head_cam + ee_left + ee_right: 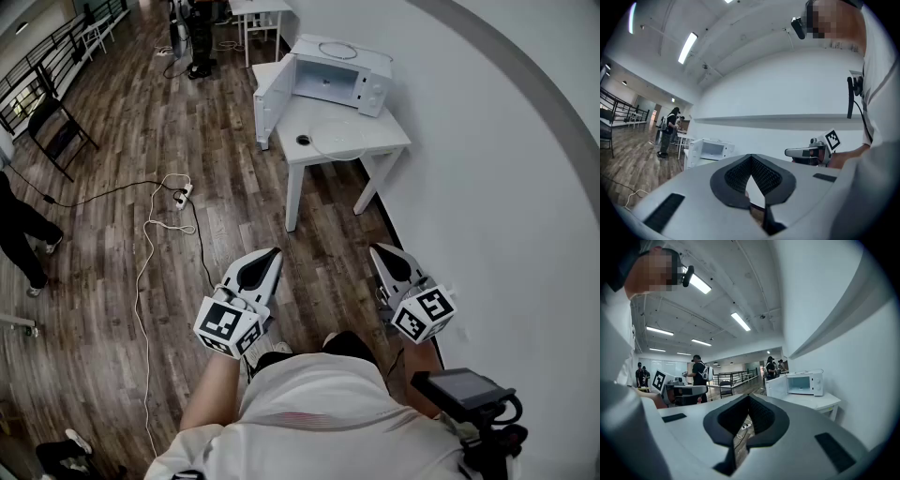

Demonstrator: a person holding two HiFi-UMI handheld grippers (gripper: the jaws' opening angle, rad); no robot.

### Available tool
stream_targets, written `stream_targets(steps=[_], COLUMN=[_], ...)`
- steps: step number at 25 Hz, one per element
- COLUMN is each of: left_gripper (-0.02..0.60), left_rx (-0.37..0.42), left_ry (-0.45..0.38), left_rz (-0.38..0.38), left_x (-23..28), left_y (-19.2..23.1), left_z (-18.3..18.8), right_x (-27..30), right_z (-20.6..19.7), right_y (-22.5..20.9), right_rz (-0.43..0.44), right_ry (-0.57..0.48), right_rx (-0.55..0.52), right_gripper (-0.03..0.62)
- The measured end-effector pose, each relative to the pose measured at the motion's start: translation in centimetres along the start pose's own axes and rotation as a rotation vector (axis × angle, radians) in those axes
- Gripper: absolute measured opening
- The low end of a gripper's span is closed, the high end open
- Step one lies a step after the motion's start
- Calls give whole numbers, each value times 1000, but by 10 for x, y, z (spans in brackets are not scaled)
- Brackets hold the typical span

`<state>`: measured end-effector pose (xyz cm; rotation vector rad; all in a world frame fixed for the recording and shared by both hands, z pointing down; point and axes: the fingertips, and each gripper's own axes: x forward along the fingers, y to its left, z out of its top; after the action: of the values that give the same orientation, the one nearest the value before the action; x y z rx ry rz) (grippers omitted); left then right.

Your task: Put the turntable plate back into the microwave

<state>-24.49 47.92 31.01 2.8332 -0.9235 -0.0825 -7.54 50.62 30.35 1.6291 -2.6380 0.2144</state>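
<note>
Nearest the head camera is the person's white shirt (pixel 328 412). Just beyond it both hands hold their tools out level over the wooden floor (pixel 112 281). The left gripper (pixel 269 255) is clenched on nothing, its dark pads meeting at the tip. To its right, the right gripper (pixel 382 251) is likewise pressed together and empty.

At the far left edge of the floor stands another person (pixel 19 234). Right of them, a white cable runs to a power strip (pixel 181 197).

Farther off, against the curved wall, stands a white table (pixel 389 141). The microwave (pixel 352 80) sits at its back edge with its door (pixel 267 105) swung wide to the left. The turntable plate (pixel 339 141) shows as a faint clear disc lying flat on the tabletop in front of the microwave. It lies toward the front edge, outside the oven and well apart from both grippers.
</note>
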Motion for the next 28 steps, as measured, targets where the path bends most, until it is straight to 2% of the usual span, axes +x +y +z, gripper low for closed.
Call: stream_targets(steps=[5, 14, 21, 28], left_gripper=[9, 9, 11, 9], left_rx=[6, 25, 42, 36], left_ry=[-4, 19, 22, 47], left_rz=[-7, -18, -21, 3], left_x=[-4, 17, 68, 136], left_y=[17, 46, 67, 83], left_z=[2, -7, -2, -1], right_x=[18, 65, 99, 129], right_z=[0, -4, -4, 3], right_y=[5, -13, -59, -126], right_rz=[-1, 14, 28, 44], right_ry=[-18, -37, -45, -50], right_rx=[16, 36, 63, 92], right_gripper=[3, 3, 3, 3])
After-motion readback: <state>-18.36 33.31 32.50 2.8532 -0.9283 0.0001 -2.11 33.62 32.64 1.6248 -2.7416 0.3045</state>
